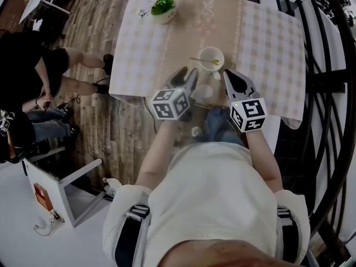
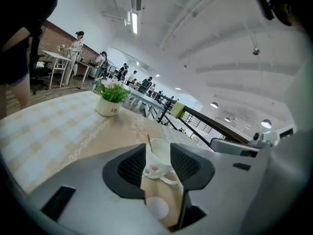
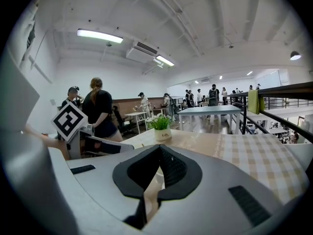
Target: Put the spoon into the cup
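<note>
A white cup [image 1: 212, 58] stands on the checked tablecloth near the table's front edge, with the spoon [image 1: 198, 60] in it, its handle sticking out to the left. In the left gripper view the cup [image 2: 159, 161] shows beyond the tips, apart from the pads, with the spoon handle [image 2: 148, 140] rising from it. My left gripper [image 1: 191, 74] hangs just short of the cup, open and empty. My right gripper [image 1: 227, 73] is beside it to the right, also short of the cup, jaws together with nothing held [image 3: 159, 149].
A potted plant [image 1: 164, 4] stands at the table's far side. A small white round thing [image 1: 203, 91] lies on the cloth under my left gripper. People sit at the left [image 1: 33, 77]. A dark railing [image 1: 328, 65] runs along the right.
</note>
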A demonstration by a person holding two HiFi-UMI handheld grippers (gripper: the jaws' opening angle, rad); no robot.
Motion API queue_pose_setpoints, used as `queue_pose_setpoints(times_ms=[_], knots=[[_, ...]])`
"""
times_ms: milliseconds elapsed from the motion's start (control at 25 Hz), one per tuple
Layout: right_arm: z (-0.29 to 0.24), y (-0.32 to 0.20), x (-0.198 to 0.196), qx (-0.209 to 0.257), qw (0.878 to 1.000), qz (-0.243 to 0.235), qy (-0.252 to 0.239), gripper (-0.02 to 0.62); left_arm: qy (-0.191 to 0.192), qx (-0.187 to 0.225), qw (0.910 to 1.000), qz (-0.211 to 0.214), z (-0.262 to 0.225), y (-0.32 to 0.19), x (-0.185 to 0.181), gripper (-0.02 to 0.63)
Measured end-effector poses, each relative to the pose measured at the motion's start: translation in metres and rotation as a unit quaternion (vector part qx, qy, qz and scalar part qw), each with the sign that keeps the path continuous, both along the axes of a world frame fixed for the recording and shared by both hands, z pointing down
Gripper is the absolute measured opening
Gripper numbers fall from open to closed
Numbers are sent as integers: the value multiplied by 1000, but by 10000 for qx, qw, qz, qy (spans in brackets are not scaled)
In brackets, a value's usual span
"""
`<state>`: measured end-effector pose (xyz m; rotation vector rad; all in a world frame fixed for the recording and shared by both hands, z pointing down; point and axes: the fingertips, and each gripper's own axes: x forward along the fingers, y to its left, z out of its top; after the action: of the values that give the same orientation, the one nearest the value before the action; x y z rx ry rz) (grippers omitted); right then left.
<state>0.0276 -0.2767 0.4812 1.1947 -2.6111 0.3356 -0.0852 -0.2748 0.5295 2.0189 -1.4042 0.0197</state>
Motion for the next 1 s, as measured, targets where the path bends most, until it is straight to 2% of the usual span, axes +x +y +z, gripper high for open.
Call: queue_pose_setpoints(times_ms=[200, 520, 1000], knots=[[-18, -8, -8, 116, 9999, -81, -6, 0, -2, 146, 9998, -162, -23, -4, -11, 129], [-26, 19, -19, 255, 9994, -178, -149, 0, -83, 315, 9986, -416, -38, 33, -28, 36], [-47, 70, -28, 530, 9979, -279, -233, 0, -74, 620, 9962, -600, -64, 91, -43, 9]])
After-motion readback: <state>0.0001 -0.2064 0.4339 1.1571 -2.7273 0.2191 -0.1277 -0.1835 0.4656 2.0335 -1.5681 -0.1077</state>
